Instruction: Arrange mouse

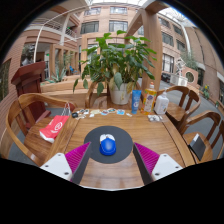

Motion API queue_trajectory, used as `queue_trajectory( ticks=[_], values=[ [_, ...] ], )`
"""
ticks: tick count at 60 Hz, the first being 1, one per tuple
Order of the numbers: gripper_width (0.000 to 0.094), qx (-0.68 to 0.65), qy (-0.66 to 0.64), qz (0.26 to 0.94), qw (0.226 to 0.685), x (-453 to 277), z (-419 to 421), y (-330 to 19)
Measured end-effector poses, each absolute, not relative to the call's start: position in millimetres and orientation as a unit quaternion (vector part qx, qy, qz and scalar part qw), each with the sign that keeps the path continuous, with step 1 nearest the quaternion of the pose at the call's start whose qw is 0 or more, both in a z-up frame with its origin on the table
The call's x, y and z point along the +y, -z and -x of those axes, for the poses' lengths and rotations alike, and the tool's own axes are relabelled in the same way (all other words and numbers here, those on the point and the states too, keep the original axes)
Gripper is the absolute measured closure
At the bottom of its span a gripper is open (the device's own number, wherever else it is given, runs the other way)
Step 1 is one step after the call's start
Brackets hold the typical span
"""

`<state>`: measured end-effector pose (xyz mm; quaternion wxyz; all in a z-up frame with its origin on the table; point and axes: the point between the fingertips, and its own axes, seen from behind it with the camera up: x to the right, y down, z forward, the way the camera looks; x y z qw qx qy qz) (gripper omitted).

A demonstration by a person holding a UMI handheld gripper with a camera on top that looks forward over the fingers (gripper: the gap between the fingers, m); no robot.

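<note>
A blue and white mouse (107, 146) lies on a round dark grey mouse mat (107, 134) on the wooden table (60, 152). My gripper (110, 157) is open, its magenta pads (76, 156) set wide apart on either side. The mouse sits between the fingers, just ahead of their tips, with a clear gap on each side. It rests on the mat on its own.
A red packet (54, 126) lies on the table to the left. Bottles and cups (148, 100) stand beyond the mat, with a large potted plant (118, 60) behind them. Wooden chairs (190, 100) ring the table. Small items (110, 112) lie past the mat.
</note>
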<state>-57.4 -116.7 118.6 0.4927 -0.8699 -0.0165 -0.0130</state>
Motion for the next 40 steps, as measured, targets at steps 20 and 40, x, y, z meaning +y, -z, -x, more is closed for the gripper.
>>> queue_trajectory(
  ticks=[20, 40],
  values=[
    [0.0085, -0.026, 0.016, 0.865, 0.501, -203, 51, -145],
    [0.0082, -0.035, 0.015, 0.864, 0.502, -226, 50, -152]
  ],
)
